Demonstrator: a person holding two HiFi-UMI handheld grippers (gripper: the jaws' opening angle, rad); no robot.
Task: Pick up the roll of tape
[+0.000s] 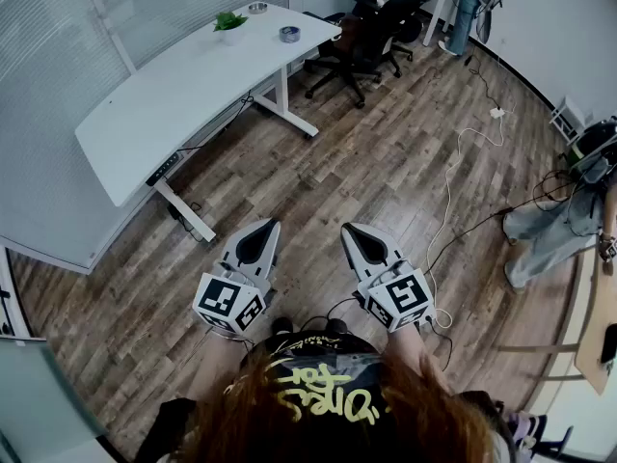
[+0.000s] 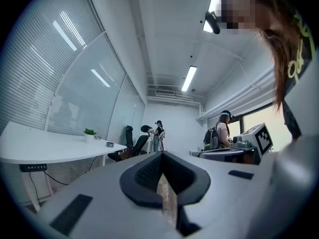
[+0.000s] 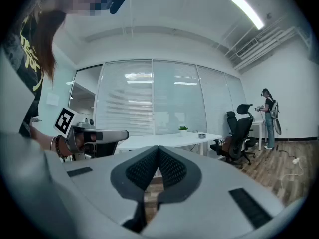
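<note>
1. Roll of tape is lying near the far end of the white counter, close to a potted plant and well apart from both grippers.
2. Left gripper is pointing level above the wooden floor, its jaws pressed together with nothing between them.
3. Right gripper is pointing level just beside it, its jaws likewise closed and empty.
4. The person is holding both grippers low in front of the body.

The roll of tape, a small dark ring, lies flat on the white desk.
</note>
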